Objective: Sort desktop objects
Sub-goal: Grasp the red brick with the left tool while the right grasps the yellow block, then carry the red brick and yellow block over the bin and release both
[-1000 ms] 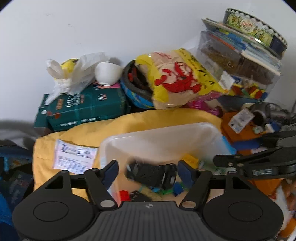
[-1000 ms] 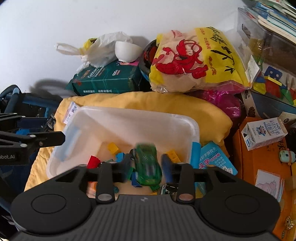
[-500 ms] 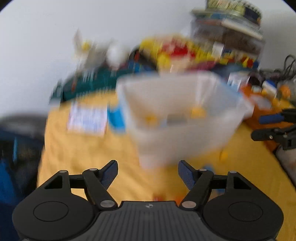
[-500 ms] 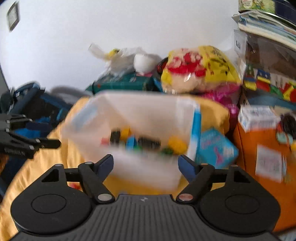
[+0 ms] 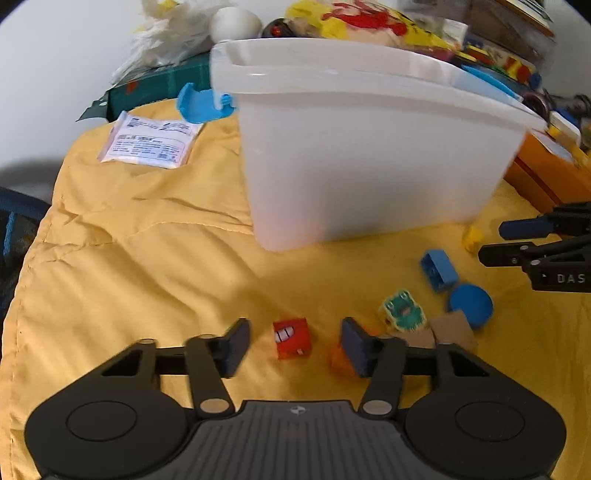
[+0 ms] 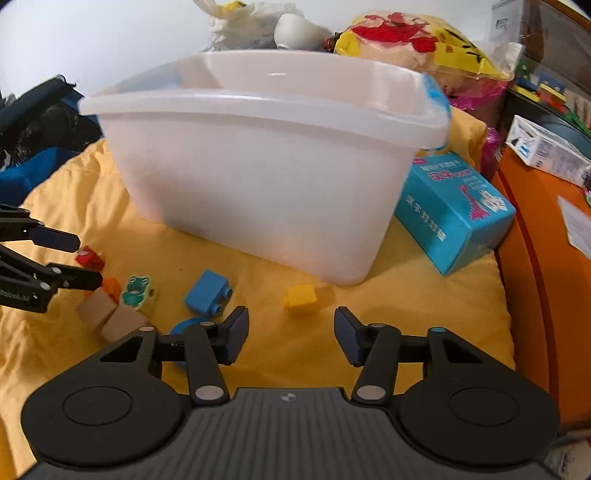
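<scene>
The translucent white bin (image 5: 369, 147) stands on a yellow quilted cloth (image 5: 129, 258), and nearly all the open room lies in front of it and out toward the cloth's left edge, where only a white printed packet (image 5: 151, 142) lies. Behind the bin the way is crowded: a teal box (image 5: 147, 86), a white plastic bag (image 5: 173, 33), a yellow and red snack bag (image 6: 413, 37). On its right a blue carton (image 6: 454, 206) leans against the bin's corner, with an orange surface (image 6: 535, 240) bordering the cloth beyond it. Both grippers tilt down toward the cloth, side by side in front of the bin. The left gripper (image 5: 293, 343) has its jaws closing, with one red block (image 5: 291, 338) lying between them; the pads do not yet press on it, and an orange piece (image 5: 341, 360) sits against the right pad. The right gripper (image 6: 290, 336) is also closing, on nothing; one yellow block (image 6: 301, 297) lies on the cloth just ahead of its fingertips. Loose pieces between the two grippers: one blue block (image 6: 208, 293), one blue round disc (image 5: 471, 304), one green frog-face piece (image 6: 137, 290), and two tan wooden blocks (image 6: 110, 312) touching each other.
</scene>
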{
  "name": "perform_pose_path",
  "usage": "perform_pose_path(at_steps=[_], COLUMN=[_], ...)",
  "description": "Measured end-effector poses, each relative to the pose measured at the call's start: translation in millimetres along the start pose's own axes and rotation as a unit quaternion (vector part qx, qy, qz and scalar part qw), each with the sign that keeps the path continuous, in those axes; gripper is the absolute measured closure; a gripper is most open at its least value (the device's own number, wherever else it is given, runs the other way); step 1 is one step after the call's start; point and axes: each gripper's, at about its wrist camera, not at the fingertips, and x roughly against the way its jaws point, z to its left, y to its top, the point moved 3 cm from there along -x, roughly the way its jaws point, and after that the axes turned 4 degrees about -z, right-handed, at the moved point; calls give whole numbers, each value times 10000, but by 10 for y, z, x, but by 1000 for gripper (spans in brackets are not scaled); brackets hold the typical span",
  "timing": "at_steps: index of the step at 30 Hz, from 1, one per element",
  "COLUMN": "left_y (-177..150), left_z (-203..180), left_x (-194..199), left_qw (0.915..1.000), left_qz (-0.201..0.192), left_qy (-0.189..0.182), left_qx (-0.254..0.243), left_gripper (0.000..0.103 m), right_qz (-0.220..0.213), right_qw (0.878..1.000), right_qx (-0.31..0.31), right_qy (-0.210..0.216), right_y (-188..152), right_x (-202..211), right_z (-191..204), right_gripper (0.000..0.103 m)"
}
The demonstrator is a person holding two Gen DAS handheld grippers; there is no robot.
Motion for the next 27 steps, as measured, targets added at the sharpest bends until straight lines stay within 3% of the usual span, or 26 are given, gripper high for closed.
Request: perform_pose_path(at_steps=[2,3,5,6,12,19,23,27], left_y=[-18,-26,-40,-44,25,378,721,1155], left_z=[6,23,38,48,96,29,29,24], left_x=[-38,-53,-29,-14,151,729,974,1039], left_qw=[9999,9997,9998,9998,9996,9973,9954,9944], left_qz=[138,184,126,95,-114,-541,-779,-956], left_qy=[-74,-84,-99,-127,-182,-481,-546,-449], left_qx=[68,98,114,123,182,86,140,19], left_gripper=[75,78,80,81,81,81,81,81], right_qz=[11,77,207,260,149,-314,-755,-963], right_qw=[10000,9999,9997,9996,9996,9971,9935,9922], right_qx=[-25,-41,-17,-51,-219,-423,-368,-410], right_qy=[-56,-74,-101,-48,113,557,771,671], right_y=[29,41,57,70,113,236,540,947], right_x=[-72,-127,-209,-238,-111,528,913,1029], right_z=[-27,-41,-56,-72,-157,-138,-163,-287], right_gripper=[53,55,75,77,77,77,77,77])
